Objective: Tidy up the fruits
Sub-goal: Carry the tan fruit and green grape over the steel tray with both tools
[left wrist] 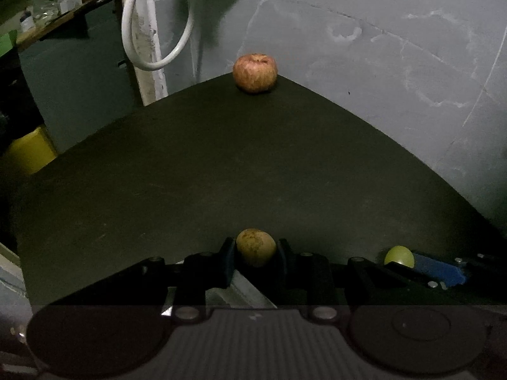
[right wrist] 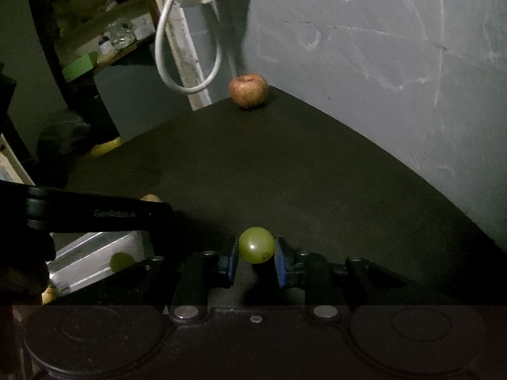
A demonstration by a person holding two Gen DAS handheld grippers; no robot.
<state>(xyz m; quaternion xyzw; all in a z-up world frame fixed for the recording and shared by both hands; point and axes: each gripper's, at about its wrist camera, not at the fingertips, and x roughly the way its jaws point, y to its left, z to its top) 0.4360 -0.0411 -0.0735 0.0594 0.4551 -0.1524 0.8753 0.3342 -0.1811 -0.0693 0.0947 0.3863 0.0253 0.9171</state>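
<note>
- On the side of the left gripper, seen from the right wrist view, there is pale writing that looks like "GenRobot.AI"; the last letters are not clear. No other writing can be read.
- The jaws of the left gripper are pinching a small brownish-yellow fruit, speckled with dark spots. It sits between the two pads, near their tips.
- Under this gripper lies a metal tray, at the near edge of the desk.
- The jaws of the right gripper are pinching a green grape between the blue pads. The grape is at the tips of the jaws, over the dark desk surface.
- In the left wrist view the same grape shows at the right, beside the blue pad of the other gripper.
- In the metal tray, left of the right gripper, a second green grape is lying.
- A red apple stands alone at the far corner of the desk, close to the grey wall, well apart from both grippers.
- A white cable loop hangs beyond the far edge of the desk.
</note>
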